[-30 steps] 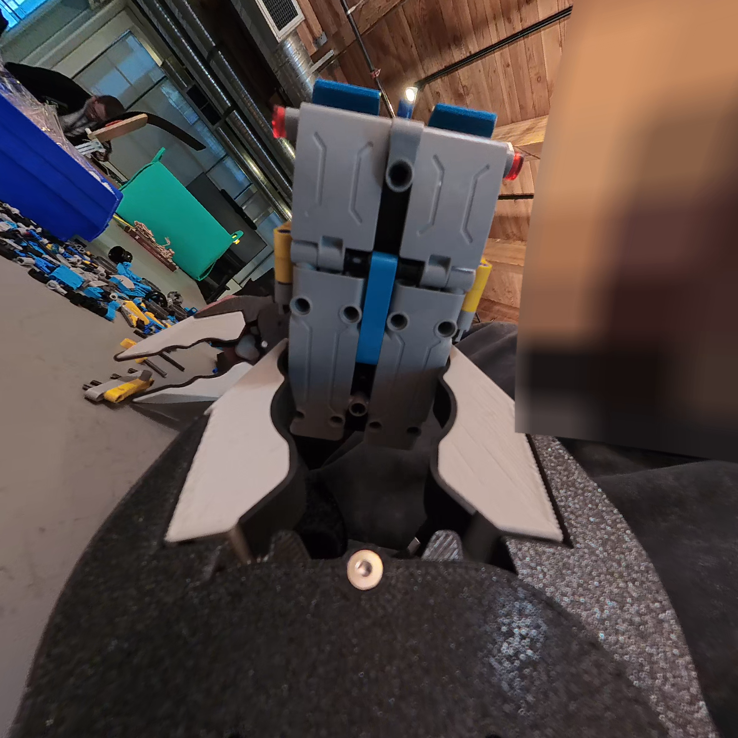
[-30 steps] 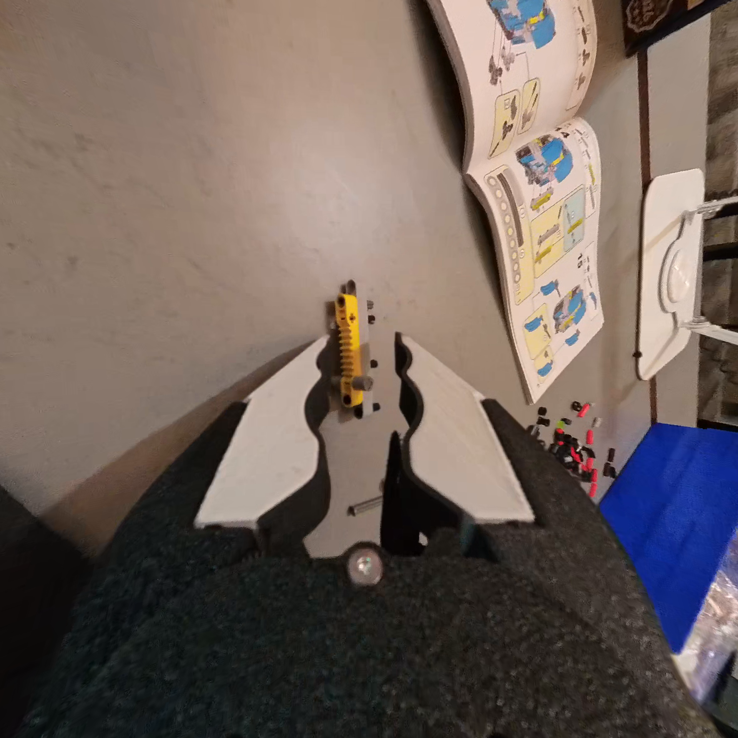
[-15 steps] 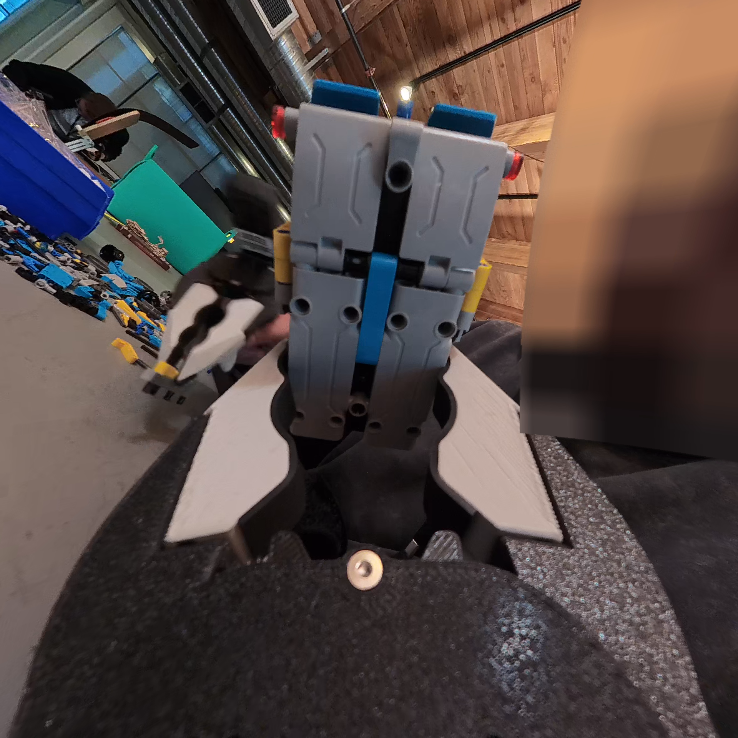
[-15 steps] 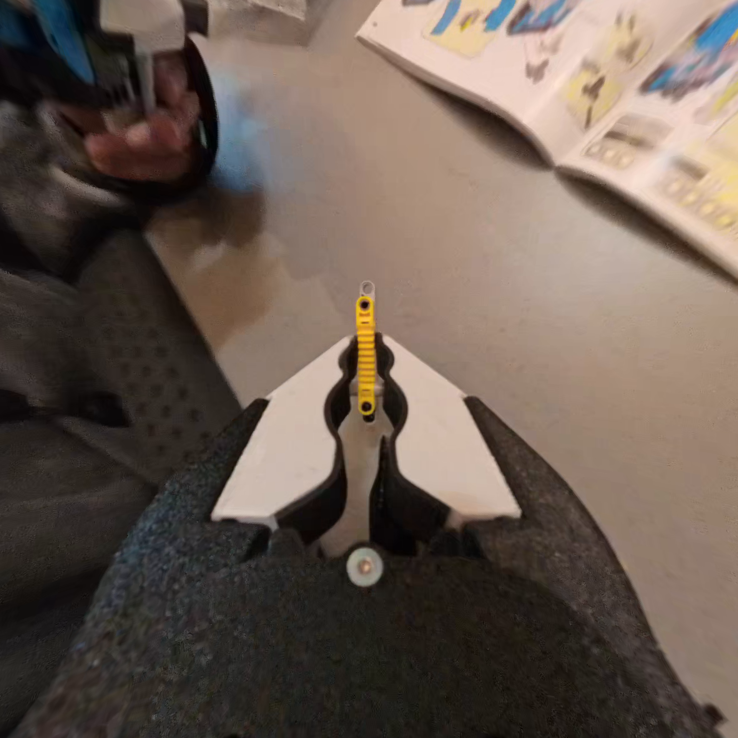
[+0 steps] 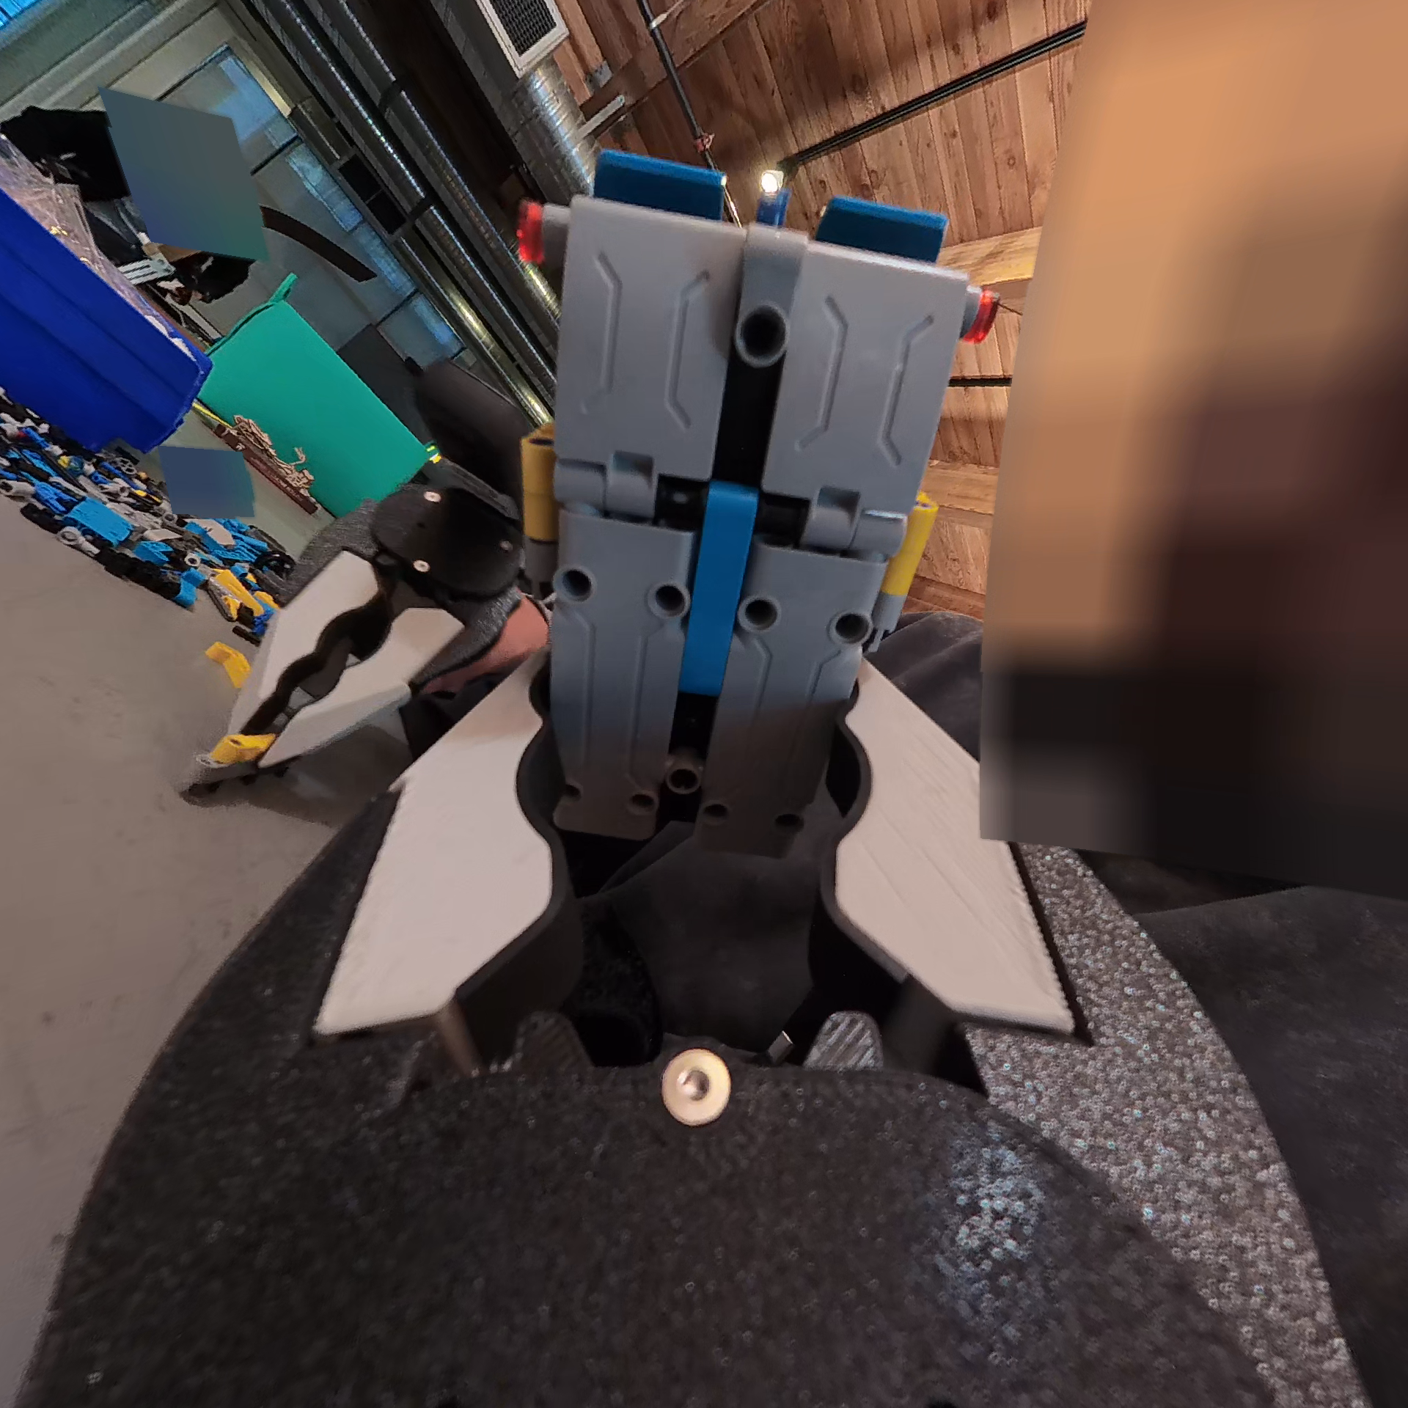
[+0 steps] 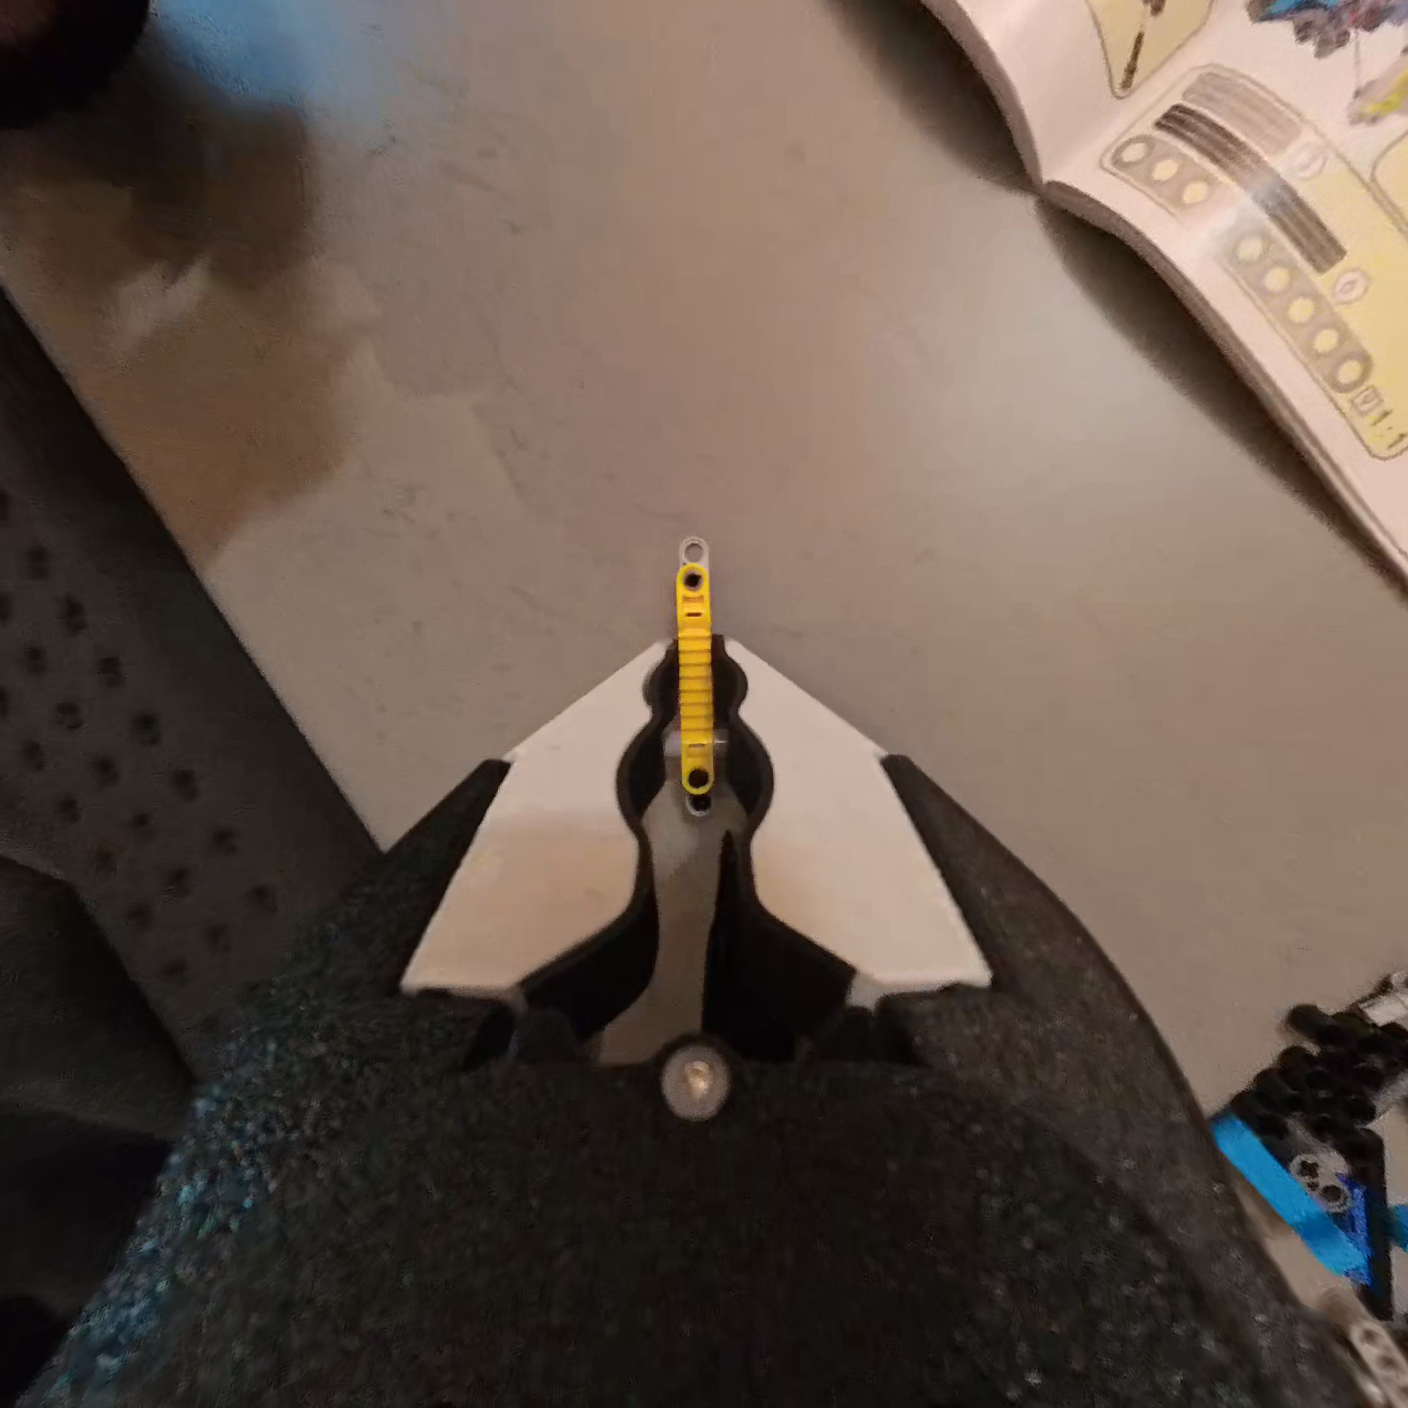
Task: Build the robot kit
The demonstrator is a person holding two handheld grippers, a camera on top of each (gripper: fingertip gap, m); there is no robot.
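Protruding past the right gripper (image 6: 695,655) tips, clamped: yellow toothed piece (image 6: 695,678)

The left gripper (image 5: 697,731) points upward, its white fingers (image 5: 457,876) spread and clamped on something wide. The right gripper (image 6: 697,686) is pinched almost shut on something thin, low over the surface; in the left wrist view it sits far left (image 5: 259,750).

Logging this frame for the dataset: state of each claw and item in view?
left claw: shut on grey and blue brick assembly, held upright.
right claw: shut on yellow toothed strip, tip sticking out forward.
instruction booklet: lying open on the table.
loose bricks: scattered on the table.
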